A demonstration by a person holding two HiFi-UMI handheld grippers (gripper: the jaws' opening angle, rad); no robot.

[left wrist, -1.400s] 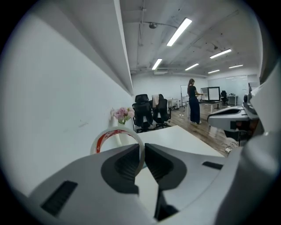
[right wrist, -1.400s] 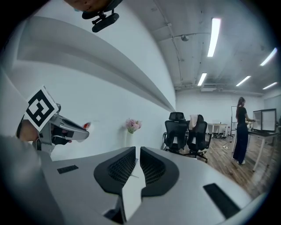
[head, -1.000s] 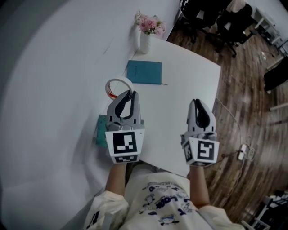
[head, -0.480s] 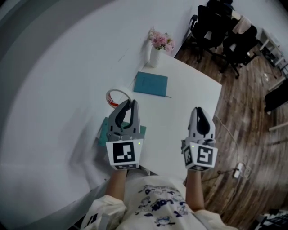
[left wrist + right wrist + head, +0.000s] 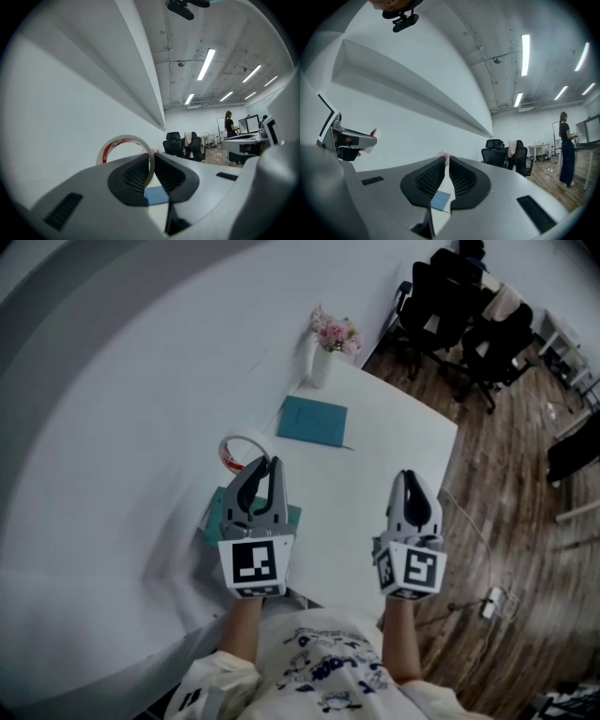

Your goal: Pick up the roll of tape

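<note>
The roll of tape (image 5: 240, 450), a whitish ring with red print, stands on edge in the air above the white table (image 5: 398, 442). My left gripper (image 5: 273, 468) is shut on its rim. In the left gripper view the tape ring (image 5: 123, 143) rises out of the narrow slit between the left gripper's (image 5: 152, 161) jaws. My right gripper (image 5: 412, 480) hovers over the table's right part, jaws together and holding nothing. In the right gripper view, the right gripper (image 5: 447, 164) shows only a thin slit between its pads.
A teal notebook (image 5: 313, 420) lies mid-table, with a white vase of pink flowers (image 5: 323, 351) at the far corner. Another teal item (image 5: 216, 514) lies under my left gripper at the table's left edge. Black office chairs (image 5: 459, 306) stand beyond on the wood floor.
The left gripper has risen slightly and drawn back with the tape still clamped in it. The right gripper has also come up a little.
</note>
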